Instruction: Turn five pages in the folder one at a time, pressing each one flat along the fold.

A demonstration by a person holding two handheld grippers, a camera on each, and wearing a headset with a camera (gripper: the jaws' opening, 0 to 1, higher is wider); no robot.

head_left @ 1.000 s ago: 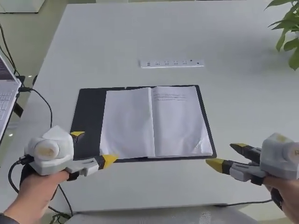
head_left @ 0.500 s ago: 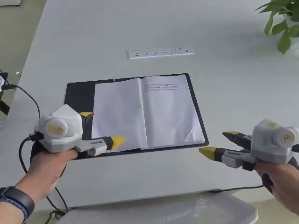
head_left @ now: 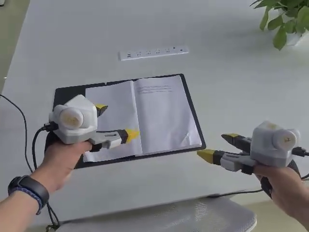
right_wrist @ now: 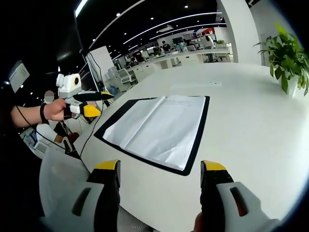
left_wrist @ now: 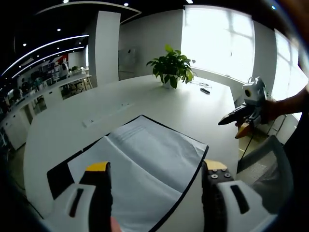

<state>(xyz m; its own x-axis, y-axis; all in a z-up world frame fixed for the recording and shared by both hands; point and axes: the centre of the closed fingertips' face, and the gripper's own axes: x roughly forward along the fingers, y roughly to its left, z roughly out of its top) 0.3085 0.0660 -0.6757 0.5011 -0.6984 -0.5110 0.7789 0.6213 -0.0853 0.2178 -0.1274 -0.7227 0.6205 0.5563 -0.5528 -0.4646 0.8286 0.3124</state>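
A black folder (head_left: 67, 92) lies open on the white table, white pages (head_left: 161, 113) spread flat on both sides of the fold. My left gripper (head_left: 116, 122) hovers open over the folder's left side, its yellow-tipped jaws wide apart above the left page. In the left gripper view the folder (left_wrist: 145, 154) lies under the left gripper (left_wrist: 157, 169). To the right of the folder's near right corner my right gripper (head_left: 219, 146) stands open, holding nothing. In the right gripper view the folder (right_wrist: 157, 128) lies ahead of the right gripper (right_wrist: 159, 166), with the left gripper (right_wrist: 89, 102) beyond.
A white power strip (head_left: 153, 52) lies flat behind the folder. A potted green plant (head_left: 282, 21) stands at the far right. A black cable (head_left: 21, 130) runs down the table's left side. A grey chair back (head_left: 159, 217) sits at the near edge.
My left gripper has moved forward and right, from beside the folder's near left corner to over its left page. The right gripper has edged slightly left. The head camera has shifted.
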